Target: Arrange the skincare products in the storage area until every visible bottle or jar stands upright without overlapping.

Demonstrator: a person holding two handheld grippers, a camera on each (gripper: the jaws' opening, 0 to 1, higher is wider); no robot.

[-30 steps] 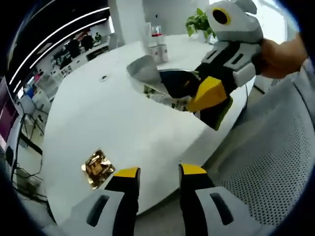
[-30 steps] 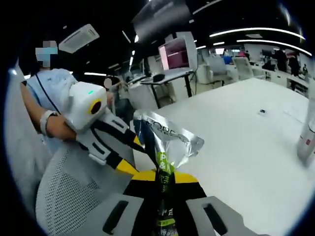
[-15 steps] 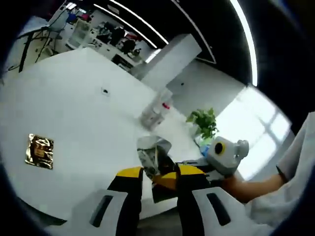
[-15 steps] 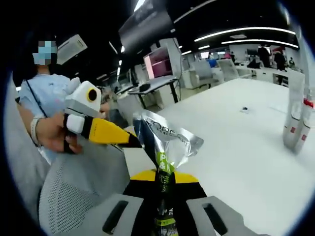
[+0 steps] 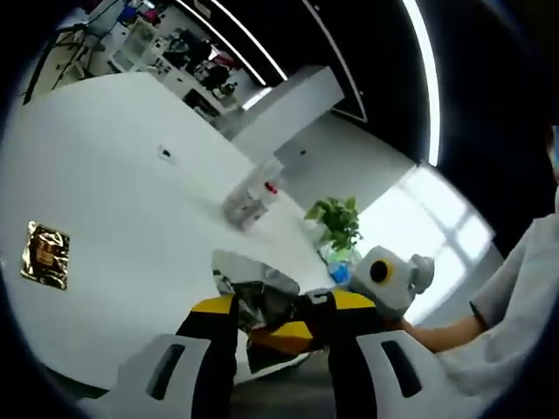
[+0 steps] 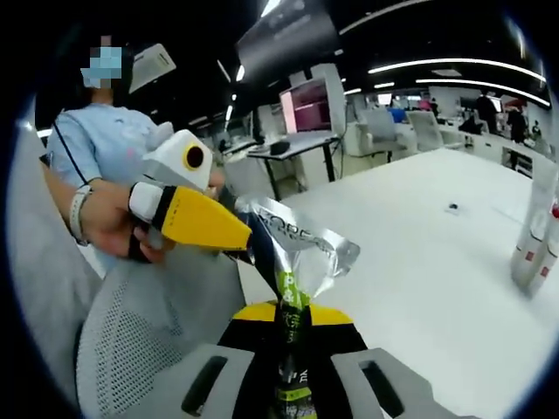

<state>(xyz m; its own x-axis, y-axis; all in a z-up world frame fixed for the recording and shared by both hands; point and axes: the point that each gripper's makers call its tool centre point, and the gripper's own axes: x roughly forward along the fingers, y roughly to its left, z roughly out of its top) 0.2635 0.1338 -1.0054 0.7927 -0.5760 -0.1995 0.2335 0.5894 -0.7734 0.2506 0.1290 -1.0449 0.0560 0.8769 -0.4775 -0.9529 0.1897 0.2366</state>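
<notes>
Right hand-held gripper (image 6: 281, 325) of mine pinches the foil pouch (image 6: 297, 253) low, above the desk (image 6: 419, 262) edge. It looks light, crinkly, slippery; my left hand-held gripper (image 6: 240, 249), spread, reaches its top.

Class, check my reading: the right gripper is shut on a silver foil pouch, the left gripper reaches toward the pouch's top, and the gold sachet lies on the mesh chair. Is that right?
Not quite. The gold sachet lies on the white table, as the left gripper view shows. The rest holds: the right gripper is shut on the silver foil pouch, and the left gripper reaches toward its top.
</notes>
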